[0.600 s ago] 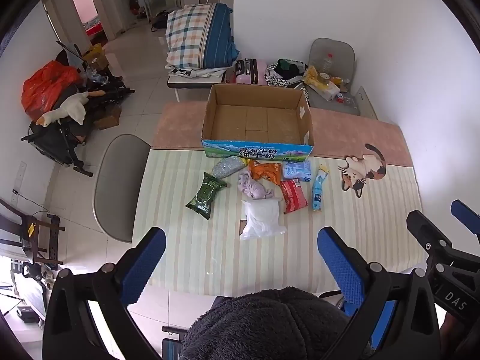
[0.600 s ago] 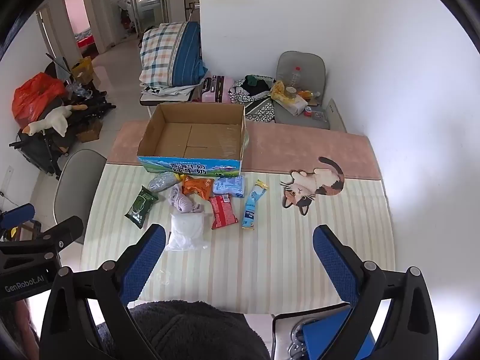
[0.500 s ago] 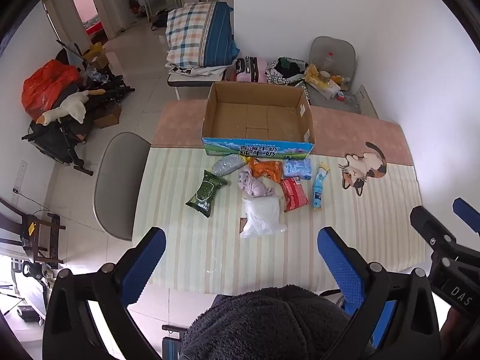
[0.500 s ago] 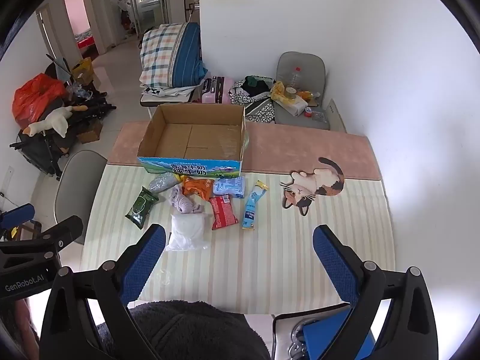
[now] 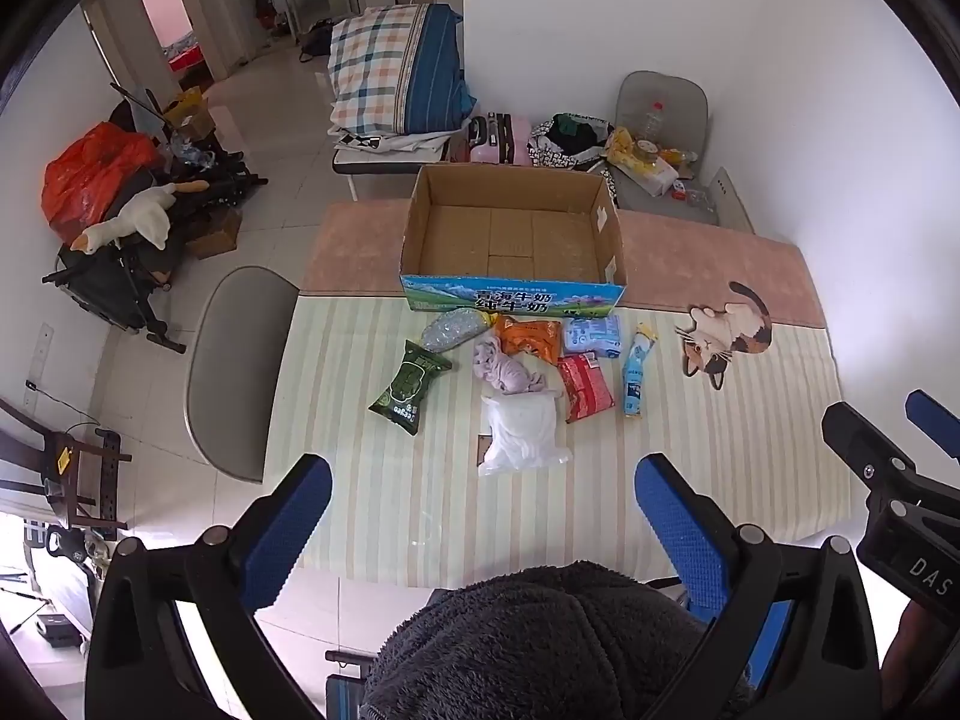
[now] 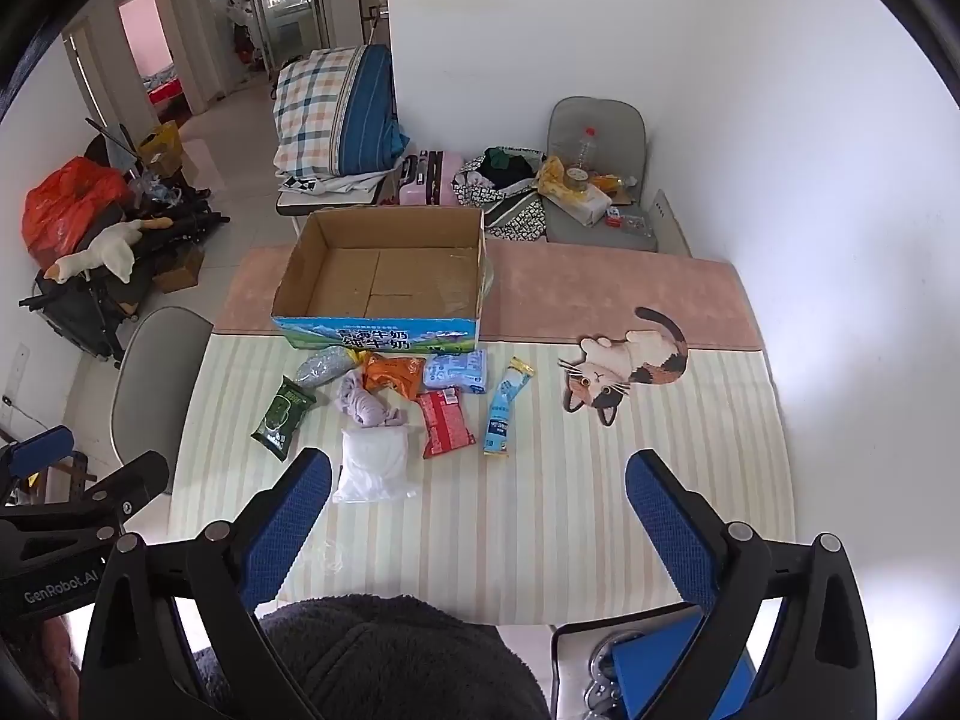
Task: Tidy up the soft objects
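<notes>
- Soft goods, 8 pieces, lying loose in a cluster on the striped table [image 5: 372, 498] just in front of the cardboard box [image 5: 516, 300]; none is in the box yet.
- White bag [image 5: 523, 433]: nearest piece, puffy and clear-wrapped. Likely light and slippery; best pinched at a corner or side seam.
- Lilac cloth [image 5: 507, 367]: crumpled heap touching the white bag's far edge. Limp, so it should gather anywhere in a bunch.
- Green pack [image 5: 409, 387]: flat pouch at the cluster's left, slightly apart. Looks squashy; take it across its narrow width.
- Red packet [image 5: 585, 387] and orange packet [image 5: 529, 339]: crinkly pouches, probably light; grip an end seal.
- Pale blue pack [image 5: 593, 335]: against the box front, soft and flat.
- Blue stick packet [image 5: 636, 372]: slim, at the right end; grip across the middle.
- Silver pouch [image 5: 450, 329]: by the box's left corner, contents unclear.
- Box: open, bare inside, stiff walls; the likely destination.
- Left gripper [image 5: 483, 507]: fingers spread wide, holding nothing, raised well short of the cluster.
- Right gripper [image 6: 477, 504]: fingers spread wide, holding nothing, likewise held back over the near table edge.
- Cat mat [image 5: 723, 333]: flat on the table, right of the goods.
</notes>
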Demonstrator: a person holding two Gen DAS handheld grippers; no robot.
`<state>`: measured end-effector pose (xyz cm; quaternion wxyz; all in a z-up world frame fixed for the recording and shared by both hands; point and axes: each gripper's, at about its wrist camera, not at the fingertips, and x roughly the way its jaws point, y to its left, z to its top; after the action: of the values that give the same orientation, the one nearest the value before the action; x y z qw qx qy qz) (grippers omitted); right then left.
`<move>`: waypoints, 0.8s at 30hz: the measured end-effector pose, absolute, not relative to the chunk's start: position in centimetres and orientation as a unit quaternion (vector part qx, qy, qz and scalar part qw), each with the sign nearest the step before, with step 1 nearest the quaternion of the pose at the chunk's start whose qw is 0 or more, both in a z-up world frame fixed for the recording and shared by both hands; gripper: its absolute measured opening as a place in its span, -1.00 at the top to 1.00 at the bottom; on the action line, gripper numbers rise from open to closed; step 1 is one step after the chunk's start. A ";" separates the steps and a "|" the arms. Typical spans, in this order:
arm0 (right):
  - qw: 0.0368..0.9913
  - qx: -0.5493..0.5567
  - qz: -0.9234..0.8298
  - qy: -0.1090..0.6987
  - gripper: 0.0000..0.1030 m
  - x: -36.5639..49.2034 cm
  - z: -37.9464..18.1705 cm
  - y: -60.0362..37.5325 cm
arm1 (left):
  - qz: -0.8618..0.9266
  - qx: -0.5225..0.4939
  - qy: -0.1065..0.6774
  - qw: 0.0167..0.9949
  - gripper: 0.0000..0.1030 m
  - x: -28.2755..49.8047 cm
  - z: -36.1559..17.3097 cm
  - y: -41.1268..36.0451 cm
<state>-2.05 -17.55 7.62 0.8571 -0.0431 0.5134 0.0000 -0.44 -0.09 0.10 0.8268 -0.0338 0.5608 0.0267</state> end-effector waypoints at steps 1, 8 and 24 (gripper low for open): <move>0.855 -0.043 0.001 0.517 -0.95 -1.5 7.2 -17.7 | 0.027 -0.033 0.561 0.827 -1.00 -0.4 0.1 -0.1; 0.854 -0.041 0.002 0.518 -0.95 -1.3 7.3 -17.8 | 0.030 -0.036 0.560 0.827 -1.00 -0.3 0.5 -0.1; 0.854 -0.041 0.005 0.519 -0.95 -0.9 7.4 -17.8 | 0.029 -0.038 0.561 0.826 -1.00 0.0 0.2 0.0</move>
<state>-0.87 -17.77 7.36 0.8537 -0.0405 0.5191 0.0046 0.00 -0.01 0.21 0.8264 -0.0383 0.5610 0.0290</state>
